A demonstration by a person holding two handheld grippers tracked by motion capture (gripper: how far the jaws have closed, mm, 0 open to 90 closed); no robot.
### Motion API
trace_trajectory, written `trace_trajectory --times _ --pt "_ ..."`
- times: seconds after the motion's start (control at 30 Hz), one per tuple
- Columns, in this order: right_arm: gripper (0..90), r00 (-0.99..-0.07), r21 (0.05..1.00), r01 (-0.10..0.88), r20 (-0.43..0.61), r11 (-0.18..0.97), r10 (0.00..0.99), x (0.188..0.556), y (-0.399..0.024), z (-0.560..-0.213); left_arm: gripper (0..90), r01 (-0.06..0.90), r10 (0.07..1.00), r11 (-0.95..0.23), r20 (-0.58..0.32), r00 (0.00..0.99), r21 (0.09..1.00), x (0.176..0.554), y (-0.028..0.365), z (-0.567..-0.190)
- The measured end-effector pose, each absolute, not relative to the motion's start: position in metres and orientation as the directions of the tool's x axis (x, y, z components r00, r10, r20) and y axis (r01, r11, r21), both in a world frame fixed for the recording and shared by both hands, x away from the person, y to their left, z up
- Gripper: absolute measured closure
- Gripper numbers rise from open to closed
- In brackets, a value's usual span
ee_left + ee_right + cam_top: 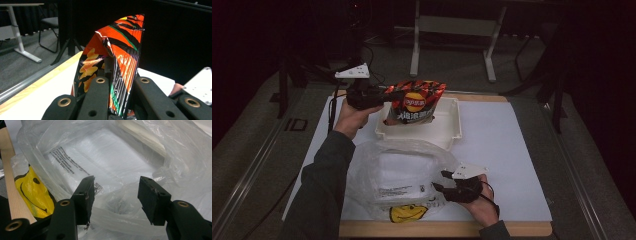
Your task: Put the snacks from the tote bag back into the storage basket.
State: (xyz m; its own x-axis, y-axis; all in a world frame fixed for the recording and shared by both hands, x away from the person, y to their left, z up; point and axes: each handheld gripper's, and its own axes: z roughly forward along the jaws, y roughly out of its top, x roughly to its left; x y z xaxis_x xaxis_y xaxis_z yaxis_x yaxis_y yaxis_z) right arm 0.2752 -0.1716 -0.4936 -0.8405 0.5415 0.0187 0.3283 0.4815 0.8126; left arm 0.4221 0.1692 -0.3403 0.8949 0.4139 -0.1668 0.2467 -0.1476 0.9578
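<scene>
Gripper on the left [384, 95] is clamped narrowly on the upper edge of a chip bag [414, 102], which is held in the air above a white tray [452, 131] at the far side of the tabletop [512, 165]. In the left gripper view the crinkled foil of the chip bag [120, 55] is seen pinched between the jaws, only a thin fold of it being caught. The right gripper [447, 186] is held with its jaws fairly wide, and the rim of a clear plastic bag [397, 170] appears to be draped between them; whether the film is actually pressed cannot be told.

A slip is judged the main risk: the foil is slick, the pinch is at one edge, and a quick swing could let the chip bag drop onto the tray or the tabletop. The plastic bag's mouth could also sag shut if the film is not truly held, so the chip bag might catch on the rim.

The chip bag hangs roughly upright and slightly tilted, its sealed top toward the left gripper. Its long axis is judged to run top to bottom, nearly vertical.
</scene>
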Motion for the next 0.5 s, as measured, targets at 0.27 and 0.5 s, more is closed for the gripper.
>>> trace_trajectory --times 0.27,0.5 --pt "46.8 -0.837 0.823 0.333 0.034 0.460 0.546 0.274 -0.174 -0.496 86.4 0.296 0.433 -0.144 -0.209 0.877 0.944 0.448 0.163 -0.361" --pt "47.1 -0.831 0.823 0.345 0.045 0.451 0.555 0.274 -0.179 -0.498 86.2 0.354 0.452 -0.160 -0.251 0.856 0.921 0.468 0.160 -0.381"
